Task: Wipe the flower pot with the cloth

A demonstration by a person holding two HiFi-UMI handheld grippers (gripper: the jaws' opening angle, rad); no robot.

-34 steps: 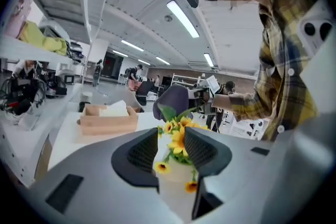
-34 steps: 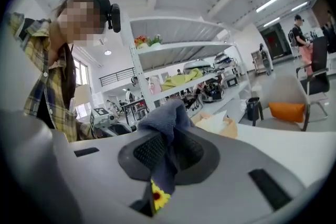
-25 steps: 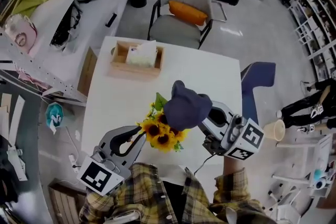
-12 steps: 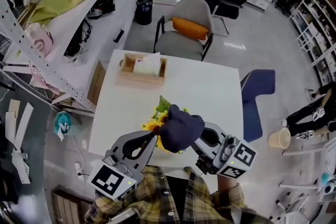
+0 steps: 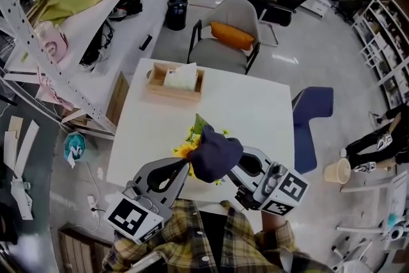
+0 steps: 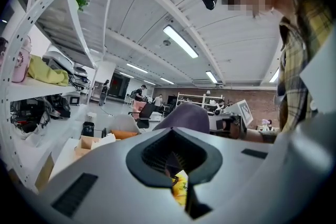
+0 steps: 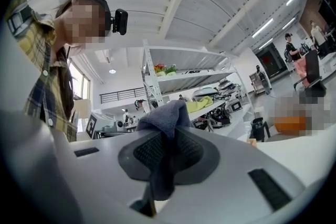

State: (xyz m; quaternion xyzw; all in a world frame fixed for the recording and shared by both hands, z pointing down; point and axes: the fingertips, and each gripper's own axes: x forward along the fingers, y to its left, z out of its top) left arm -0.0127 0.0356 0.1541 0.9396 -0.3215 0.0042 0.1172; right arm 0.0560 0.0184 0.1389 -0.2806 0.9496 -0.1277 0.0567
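Dark blue-grey cloth (image 5: 214, 151), soft and limp, is bunched in the closed jaws of the right gripper (image 5: 235, 162); its own view shows a fold pinched between the pads, with the rest mounded above them. It hangs over the near edge of the white desk (image 5: 255, 105), draped against the sunflowers (image 5: 184, 150). The flower pot itself is not visible in any view, being hidden under cloth and blooms. The left gripper (image 5: 184, 166) is closed too, with yellow petals caught at the line of its jaws, so it appears to pinch the flowers rather than the pot. Judgement: the cloth is light and will slide or fold unless held by a thick wad. The blooms are fragile and make a poor handle. The pot should be steadied at its rim or wall, and may tip easily. Containers: a wooden box (image 5: 156, 91) at the far side of the desk holds white tissues (image 5: 181, 77).
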